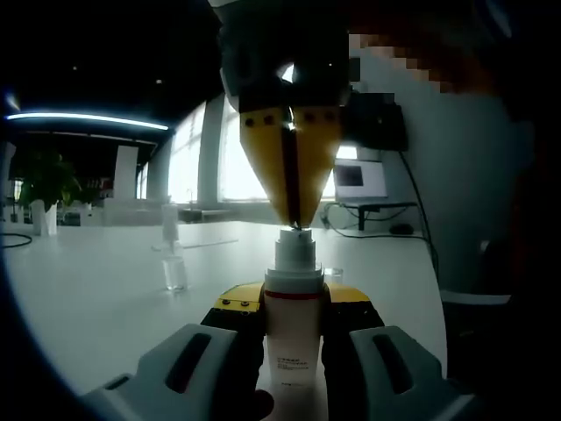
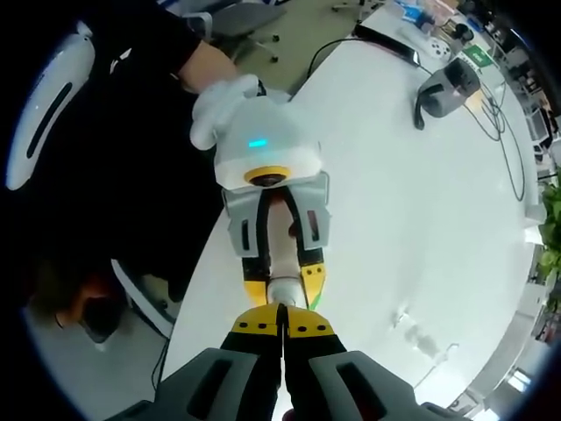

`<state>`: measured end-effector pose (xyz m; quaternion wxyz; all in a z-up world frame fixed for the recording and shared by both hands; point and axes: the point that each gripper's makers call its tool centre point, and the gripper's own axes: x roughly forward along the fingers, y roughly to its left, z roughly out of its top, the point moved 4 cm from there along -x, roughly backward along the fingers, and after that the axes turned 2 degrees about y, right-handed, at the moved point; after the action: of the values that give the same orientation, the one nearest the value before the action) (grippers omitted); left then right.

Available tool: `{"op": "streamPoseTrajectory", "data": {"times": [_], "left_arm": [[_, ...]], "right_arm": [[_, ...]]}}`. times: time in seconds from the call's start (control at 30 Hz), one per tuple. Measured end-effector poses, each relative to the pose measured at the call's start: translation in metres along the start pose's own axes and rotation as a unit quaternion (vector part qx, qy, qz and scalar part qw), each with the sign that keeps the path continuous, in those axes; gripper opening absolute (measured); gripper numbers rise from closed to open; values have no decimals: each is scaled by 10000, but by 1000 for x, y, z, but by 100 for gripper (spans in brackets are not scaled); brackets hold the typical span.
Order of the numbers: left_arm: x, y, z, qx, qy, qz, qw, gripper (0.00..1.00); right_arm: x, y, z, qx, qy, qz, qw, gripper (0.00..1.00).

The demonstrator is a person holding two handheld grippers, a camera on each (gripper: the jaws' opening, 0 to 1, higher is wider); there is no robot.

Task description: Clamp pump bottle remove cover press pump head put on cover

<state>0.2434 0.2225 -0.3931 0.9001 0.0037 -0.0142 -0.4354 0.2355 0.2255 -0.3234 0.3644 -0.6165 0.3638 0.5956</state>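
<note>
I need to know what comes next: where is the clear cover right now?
In the left gripper view, the clear cover stands on the white table, left of the pump bottle held by the left tongs.

open-plan office | long white table (image 2: 412, 210), monitor (image 1: 360, 179), cables (image 2: 504, 132), big windows (image 1: 188, 158), potted plant (image 1: 48, 184)

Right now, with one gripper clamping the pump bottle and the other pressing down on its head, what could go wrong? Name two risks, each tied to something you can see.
1. The right gripper bears on the pump head with only its closed tips; they could slide off the small top.
2. The left gripper holds the pump bottle off the table, so downward pressure might push it through the grip.
3. The clear cover stands loose on the table, where a stray move could topple it.
</note>
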Motion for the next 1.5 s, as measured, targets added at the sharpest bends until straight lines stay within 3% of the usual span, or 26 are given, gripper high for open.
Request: {"op": "streamPoseTrajectory", "data": {"times": [1.5], "left_arm": [[0, 0, 0, -3, -1, -6, 10000, 15]], "right_arm": [[-8, 0, -3, 85, -103, -12, 9999, 0]]}}
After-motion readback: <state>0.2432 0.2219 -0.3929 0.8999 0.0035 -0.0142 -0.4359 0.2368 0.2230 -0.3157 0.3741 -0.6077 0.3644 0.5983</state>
